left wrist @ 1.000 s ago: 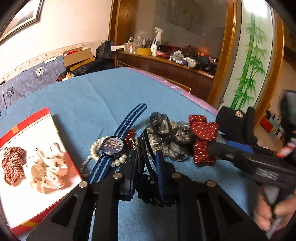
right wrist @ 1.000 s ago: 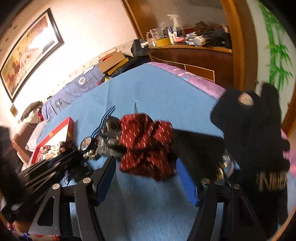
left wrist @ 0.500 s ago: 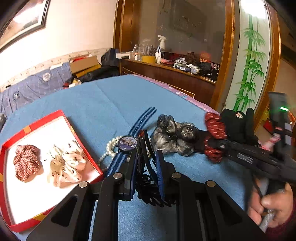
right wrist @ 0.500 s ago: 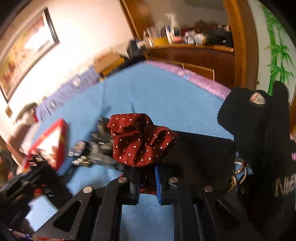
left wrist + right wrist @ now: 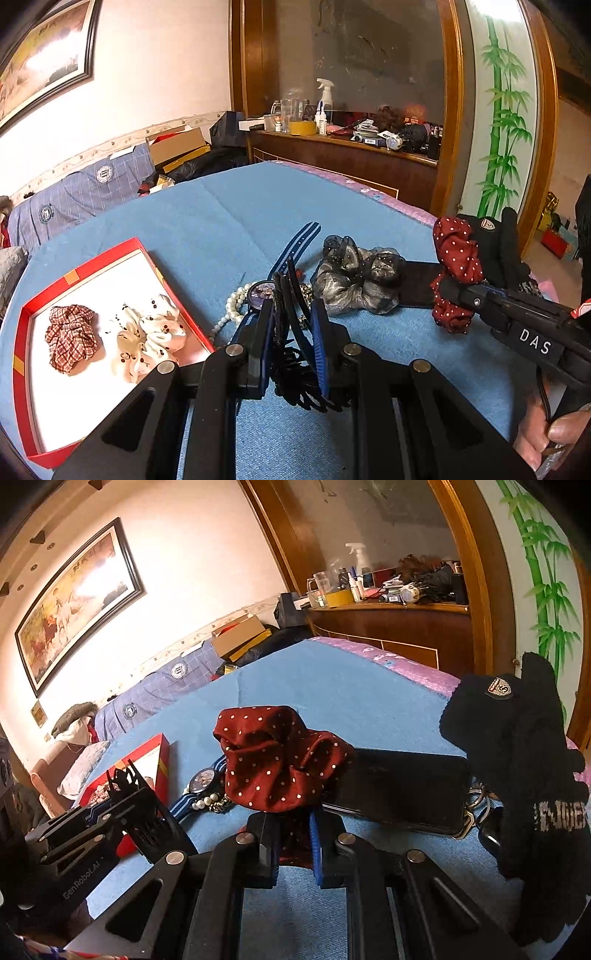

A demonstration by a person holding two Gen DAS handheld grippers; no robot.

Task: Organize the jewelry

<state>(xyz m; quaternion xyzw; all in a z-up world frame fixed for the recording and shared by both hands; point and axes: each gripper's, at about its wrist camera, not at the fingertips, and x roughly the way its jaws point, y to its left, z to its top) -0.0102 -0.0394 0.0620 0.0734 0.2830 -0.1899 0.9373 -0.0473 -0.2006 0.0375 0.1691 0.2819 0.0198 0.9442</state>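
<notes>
My left gripper [image 5: 293, 332] is shut on a black claw hair clip [image 5: 290, 321], held just above the blue bedspread. My right gripper [image 5: 293, 834] is shut on a dark red polka-dot scrunchie [image 5: 277, 757], lifted off the bed; the same scrunchie [image 5: 456, 254] shows at the right of the left wrist view. A red-rimmed white tray [image 5: 110, 258] at the left holds a red checked scrunchie [image 5: 70, 336] and a white patterned scrunchie [image 5: 147, 332]. On the bed lie a grey-black scrunchie [image 5: 354, 280], a blue-strapped watch [image 5: 295, 240] and a pearl strand [image 5: 232, 306].
A black phone [image 5: 402, 786] with keys [image 5: 476, 808] and black knitted gloves [image 5: 517, 746] lie at the right of the bed. Behind the bed stands a wooden sideboard [image 5: 351, 162] crowded with bottles. A person's hand [image 5: 554, 439] grips the right handle.
My right gripper went from open around the red scrunchie to shut on it and raised it off the bed. My left gripper kept its hold on the clip and tilted slightly.
</notes>
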